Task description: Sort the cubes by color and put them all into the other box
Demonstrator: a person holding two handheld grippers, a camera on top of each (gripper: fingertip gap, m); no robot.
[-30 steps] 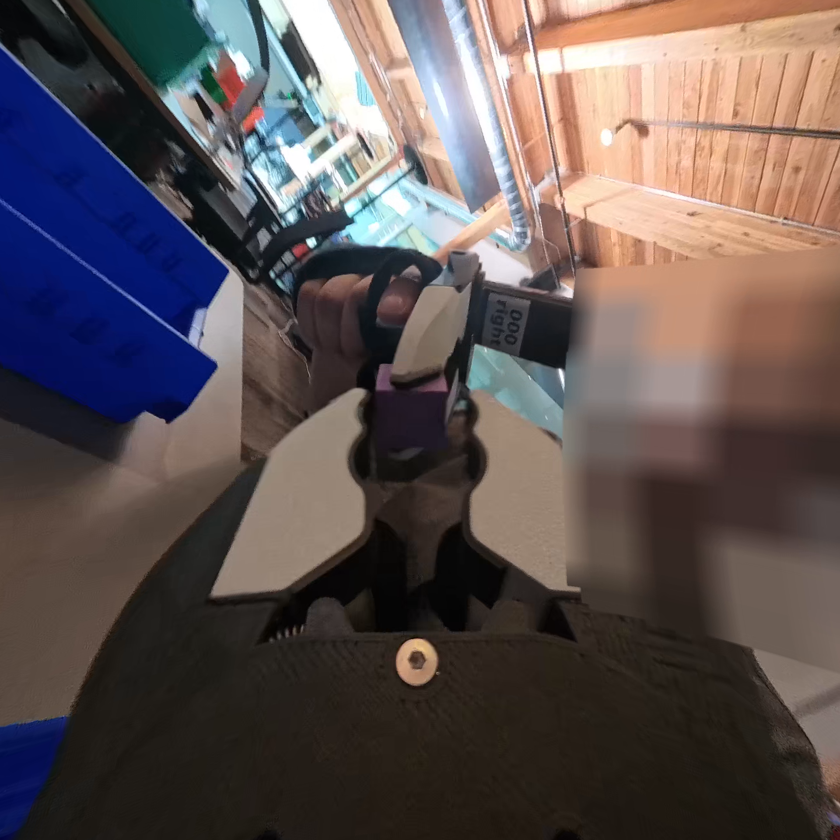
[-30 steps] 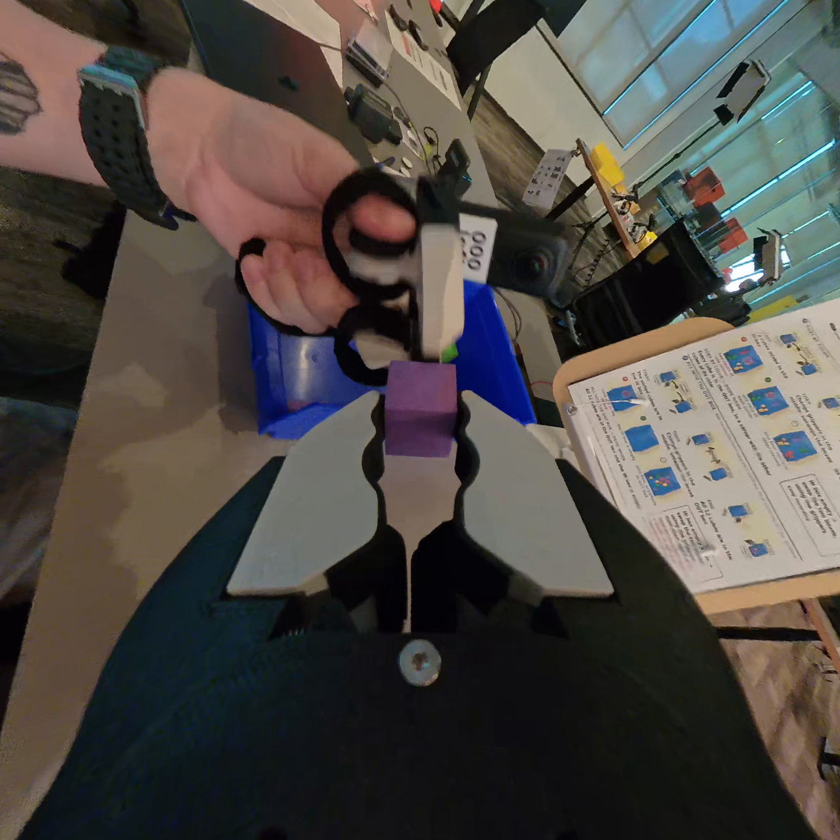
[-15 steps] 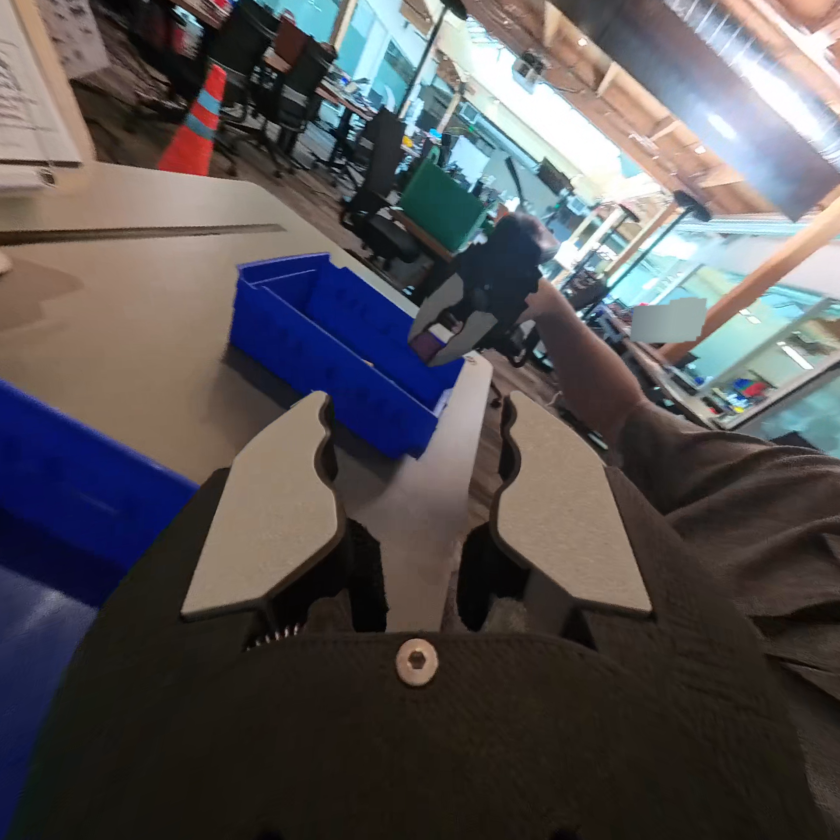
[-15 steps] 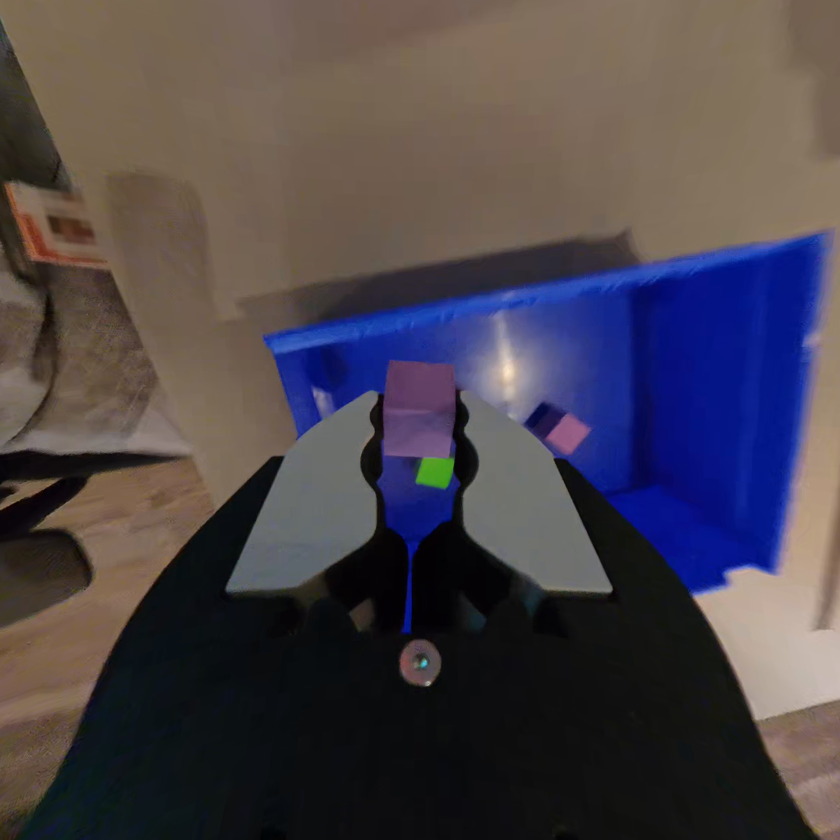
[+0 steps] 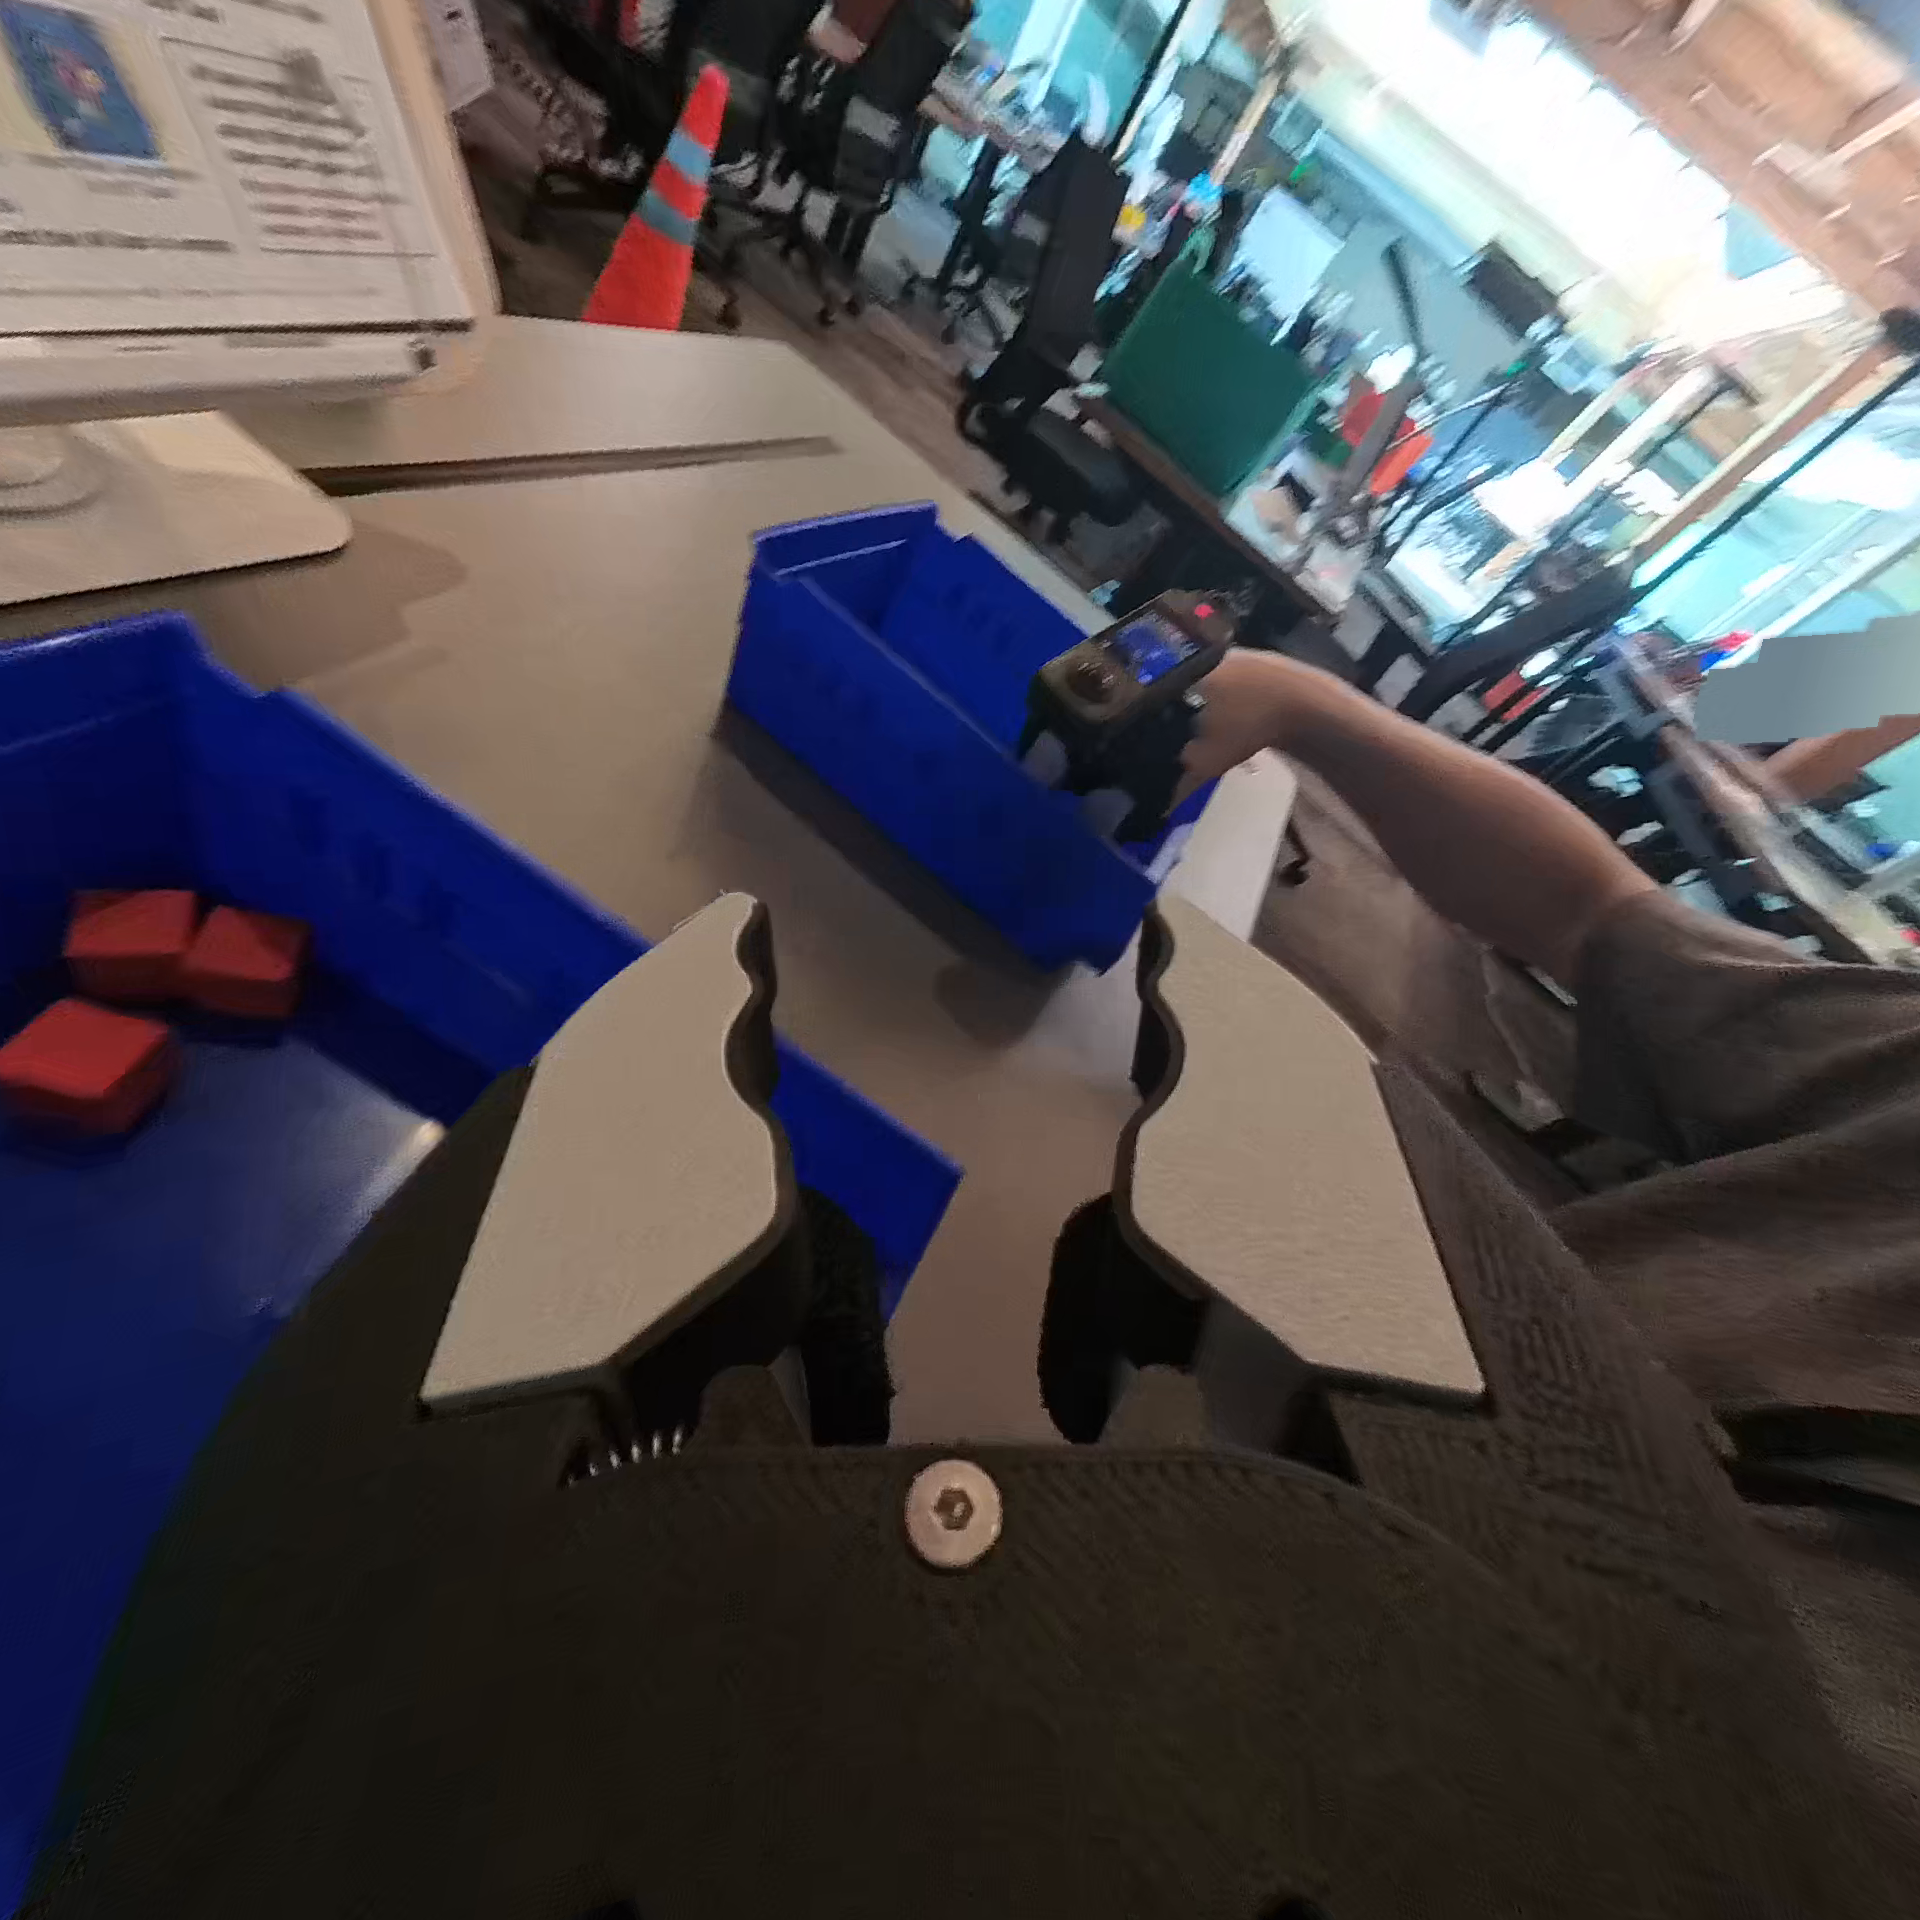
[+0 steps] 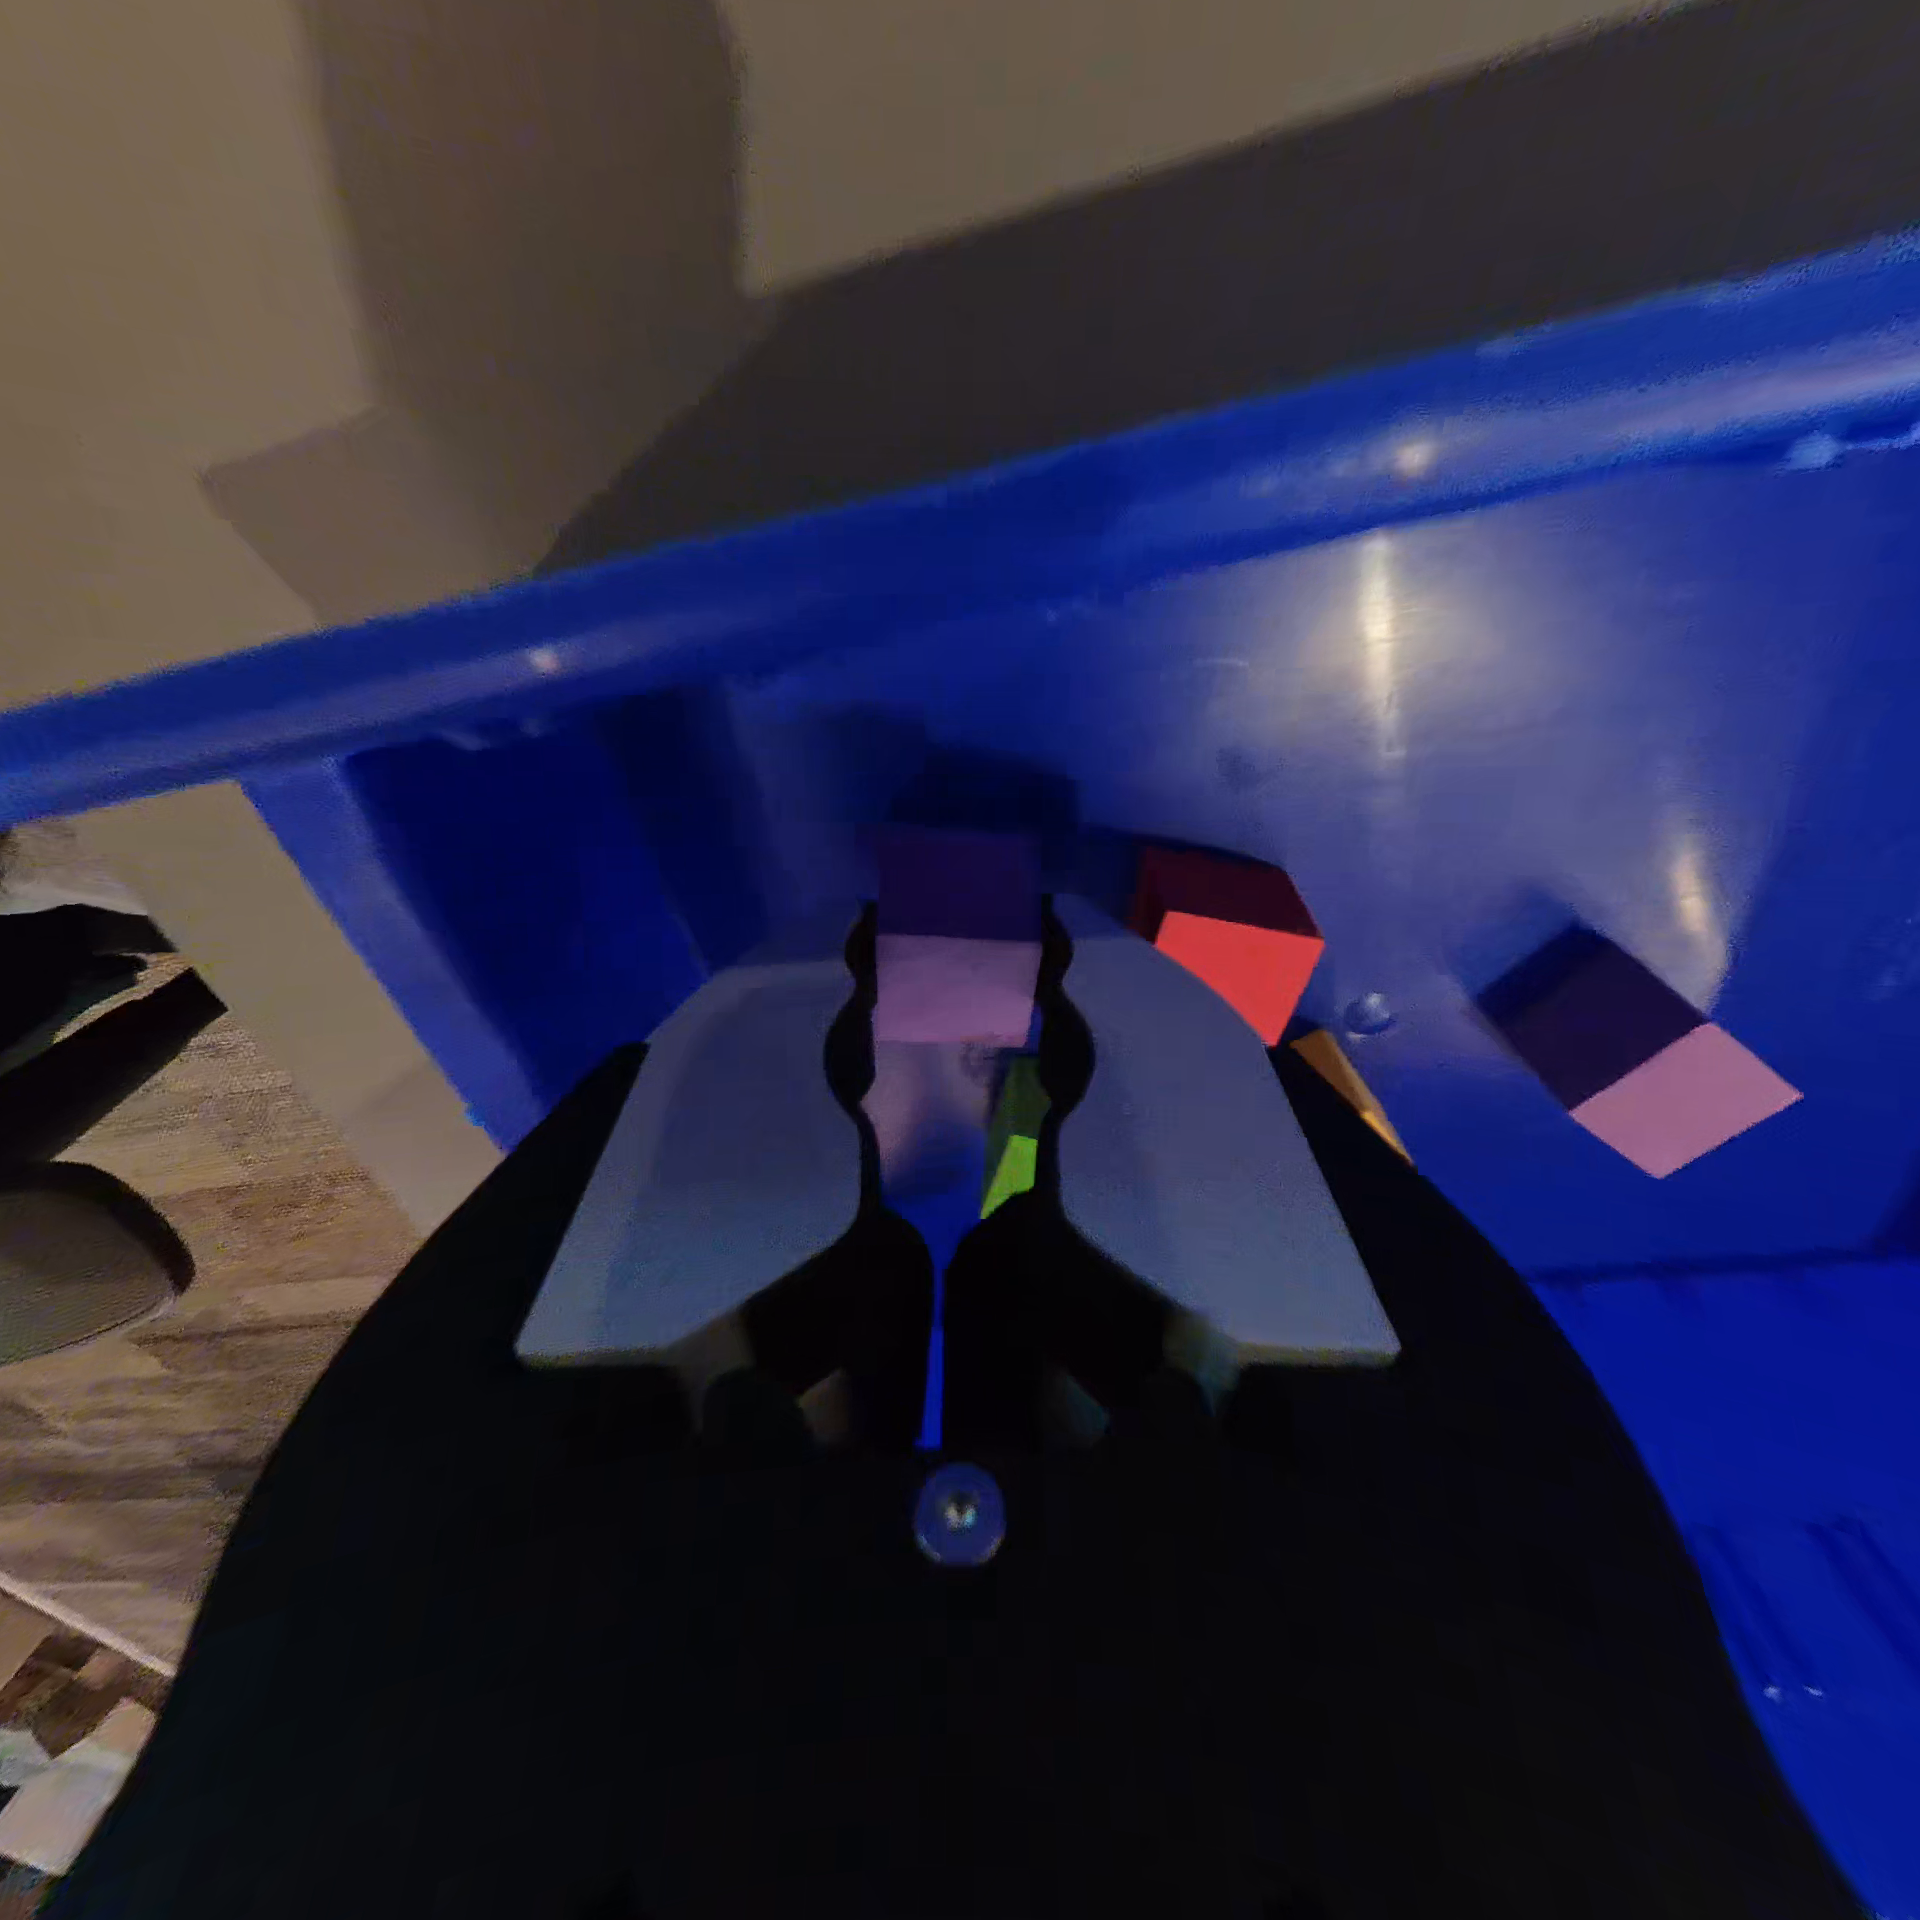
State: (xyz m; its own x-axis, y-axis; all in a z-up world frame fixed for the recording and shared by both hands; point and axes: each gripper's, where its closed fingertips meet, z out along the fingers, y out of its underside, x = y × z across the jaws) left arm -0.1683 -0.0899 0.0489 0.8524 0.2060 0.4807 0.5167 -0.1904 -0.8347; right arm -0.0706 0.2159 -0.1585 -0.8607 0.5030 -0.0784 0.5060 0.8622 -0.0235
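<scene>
My right gripper is shut on a purple cube and holds it low inside a blue bin. In that bin lie a red cube, a second purple cube and a green cube seen between my fingers. My left gripper is open and empty over the grey table, beside a near blue bin that holds three red cubes. The left wrist view also shows the right gripper dipped into the far blue bin.
A stand with a printed sheet is at the table's far left. A person's arm reaches across on the right. An orange cone, chairs and desks stand beyond the table edge.
The purple cube passed from the left gripper to the right one. The left gripper opened and drew back. The right gripper carried the cube down into the blue bin.
</scene>
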